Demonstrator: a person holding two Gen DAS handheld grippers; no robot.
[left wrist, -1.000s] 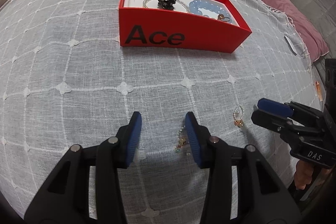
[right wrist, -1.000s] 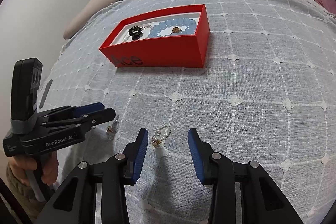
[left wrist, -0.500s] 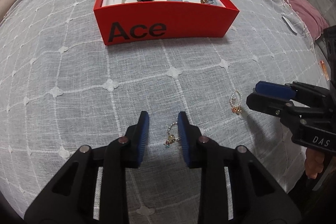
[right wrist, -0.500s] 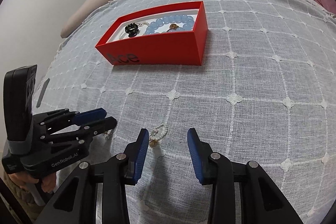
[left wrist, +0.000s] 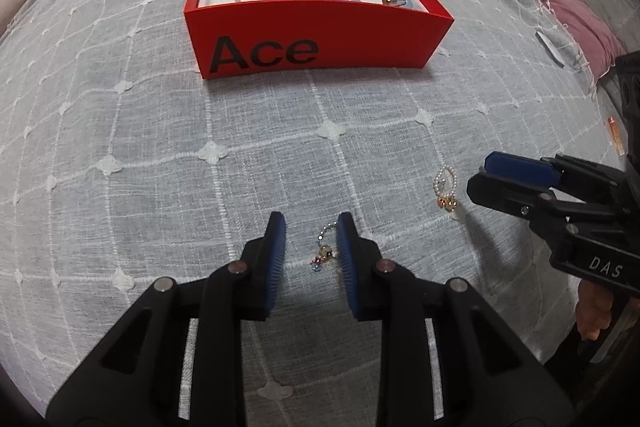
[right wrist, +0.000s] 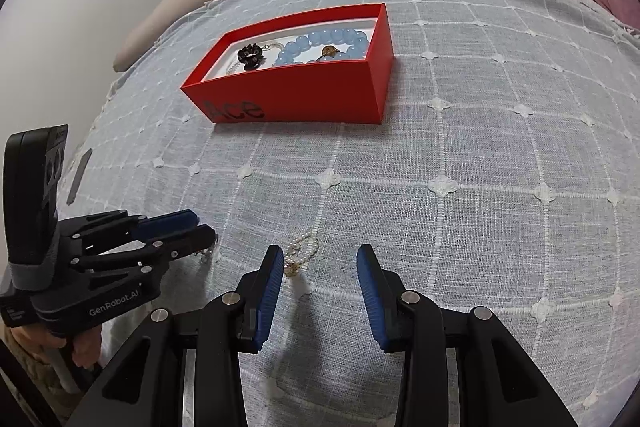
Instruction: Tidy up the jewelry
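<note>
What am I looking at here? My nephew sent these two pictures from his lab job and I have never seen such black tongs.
They are not tongs but two hand-held grippers, one in each of a person's hands, each with a camera looking forward along its blue-padded fingers. One picture is from the left gripper, the other from the right gripper; each also shows the other from the side. Both are open and hold nothing. They hover over a grey checked bedspread. The left one straddles a small beaded charm; a pearl earring lies by the right one's left finger. Further back stands a red box marked Ace, already holding a blue bead bracelet and a dark ring-like piece.
</note>
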